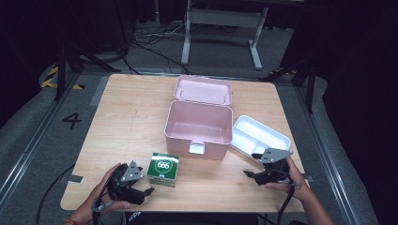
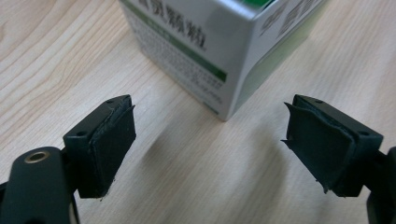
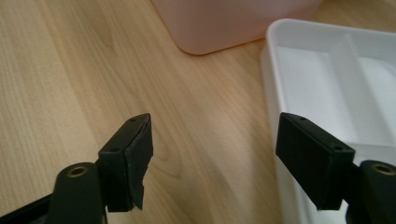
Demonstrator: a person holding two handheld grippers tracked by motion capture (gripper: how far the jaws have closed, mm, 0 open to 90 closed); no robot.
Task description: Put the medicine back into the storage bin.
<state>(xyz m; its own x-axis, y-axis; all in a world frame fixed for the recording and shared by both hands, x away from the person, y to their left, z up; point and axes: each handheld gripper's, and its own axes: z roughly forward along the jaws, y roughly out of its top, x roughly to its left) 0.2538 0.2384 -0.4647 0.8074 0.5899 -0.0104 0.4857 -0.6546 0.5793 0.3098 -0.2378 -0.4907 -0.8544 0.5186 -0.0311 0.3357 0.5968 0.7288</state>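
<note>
On the pale wooden table (image 1: 131, 117) a pink plastic box (image 1: 199, 129) stands open near the middle, its hinged lid (image 1: 203, 90) thrown back toward the far edge and the inside bare. Just to its right, close against its side, lies a white tray (image 1: 277, 136) split into compartments, set at a slant. In front of the pink box, slightly left of its latch, sits a small green carton (image 1: 163, 169) with "666" printed in a white ring on top; its silver side carries small print too fine to read. The person's left hand (image 1: 101, 199) holds the left gripper (image 1: 146, 193) low over the near left part of the table, just beside the carton; in the left gripper view the jaws stand wide apart with nothing between them, and the corner of the carton rises just beyond them. The right hand (image 1: 293, 176) holds the right gripper (image 1: 251, 165) at the near end of the white tray, jaws likewise spread wide and empty; in the right gripper view one jaw hangs over bare wood, the other over the tray's rim.
</note>
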